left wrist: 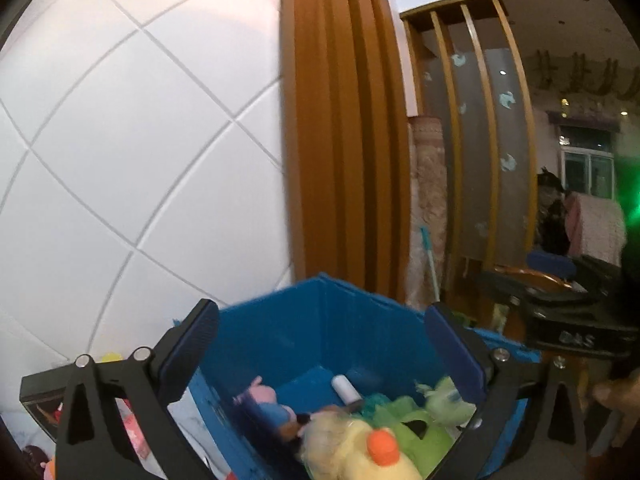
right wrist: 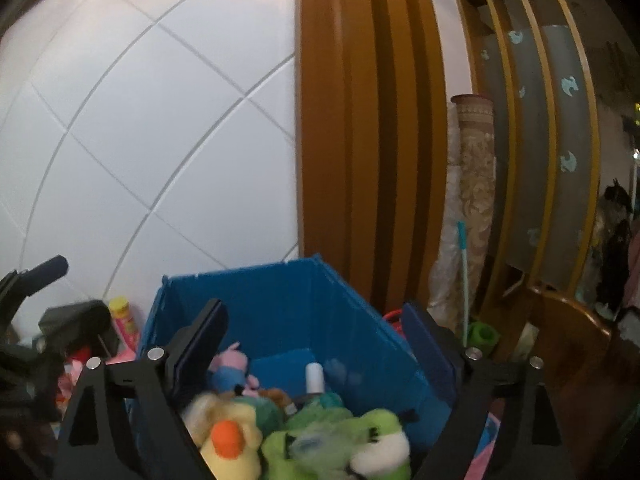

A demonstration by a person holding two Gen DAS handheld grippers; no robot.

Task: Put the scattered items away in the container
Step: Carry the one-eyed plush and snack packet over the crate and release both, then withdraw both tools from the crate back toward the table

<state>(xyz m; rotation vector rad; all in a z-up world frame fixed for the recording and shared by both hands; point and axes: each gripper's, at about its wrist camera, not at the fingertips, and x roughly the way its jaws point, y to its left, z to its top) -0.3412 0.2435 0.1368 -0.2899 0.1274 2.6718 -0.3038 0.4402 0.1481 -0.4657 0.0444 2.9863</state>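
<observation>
Hovering above toy-filled blue bin (right wrist: 280, 304), empty tool (right wrist: 316, 340)

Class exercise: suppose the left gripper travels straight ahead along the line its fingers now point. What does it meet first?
Most likely the blue bin's far inner wall: the open left gripper frames it, above the yellow duck plush and white bottle. With fisheye depth unclear, a slightly lower line would hit the toys first.

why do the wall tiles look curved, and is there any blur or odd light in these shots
Both views are fisheye, so the white tiled wall and wooden pillar bow outward. Left wrist view: a green glare bleeds in at the right edge, and the yellow duck plush is soft. Right wrist view: the green plush in the blue bin is motion-blurred; the corners vignette dark.
</observation>
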